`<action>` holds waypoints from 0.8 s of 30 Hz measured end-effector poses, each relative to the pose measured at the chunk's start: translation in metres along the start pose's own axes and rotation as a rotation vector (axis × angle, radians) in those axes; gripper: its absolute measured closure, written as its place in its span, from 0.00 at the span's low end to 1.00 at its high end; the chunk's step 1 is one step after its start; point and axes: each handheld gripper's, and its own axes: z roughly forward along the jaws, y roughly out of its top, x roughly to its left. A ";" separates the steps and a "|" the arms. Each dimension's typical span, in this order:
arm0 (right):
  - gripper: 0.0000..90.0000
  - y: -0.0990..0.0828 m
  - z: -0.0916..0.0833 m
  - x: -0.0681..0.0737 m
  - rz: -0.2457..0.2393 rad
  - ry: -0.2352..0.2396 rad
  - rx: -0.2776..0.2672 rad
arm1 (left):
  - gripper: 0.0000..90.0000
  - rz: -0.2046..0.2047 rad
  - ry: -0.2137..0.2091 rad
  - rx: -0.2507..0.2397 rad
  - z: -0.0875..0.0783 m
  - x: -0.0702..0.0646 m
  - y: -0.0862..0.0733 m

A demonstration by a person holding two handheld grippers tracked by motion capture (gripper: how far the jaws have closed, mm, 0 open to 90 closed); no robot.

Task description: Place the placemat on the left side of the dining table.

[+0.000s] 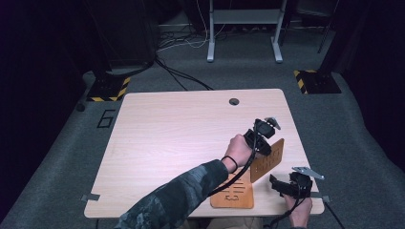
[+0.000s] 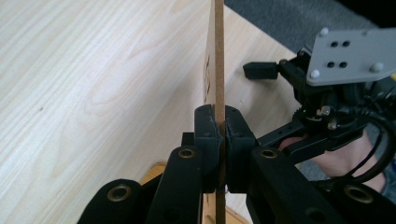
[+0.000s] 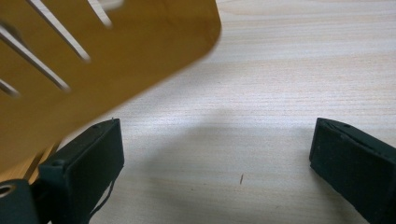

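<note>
High cam looks down over table (image 1: 167, 138); both gripper cams sit close — all share tabletop.

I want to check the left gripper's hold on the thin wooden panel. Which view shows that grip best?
The left gripper view: both pads press the wooden panel edge-on, upright between them. The high view shows the left gripper at the panel's top edge, small and partly hidden. The right gripper view shows a slotted brown board's corner, not the grip.

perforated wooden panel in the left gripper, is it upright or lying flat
Upright: the perforated wooden panel stands on edge, clamped in the left gripper, while the slotted board lies flat.
</note>
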 end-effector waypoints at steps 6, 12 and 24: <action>0.02 0.001 0.001 0.002 -0.012 -0.023 0.010 | 0.96 -0.031 0.008 -0.038 -0.020 0.019 -0.004; 0.02 0.001 0.003 0.005 -0.045 -0.040 0.022 | 0.96 -0.073 0.027 -0.052 -0.037 0.044 -0.013; 0.00 0.006 0.011 0.010 -0.130 -0.074 0.072 | 0.96 -0.191 0.042 -0.091 -0.070 0.094 -0.040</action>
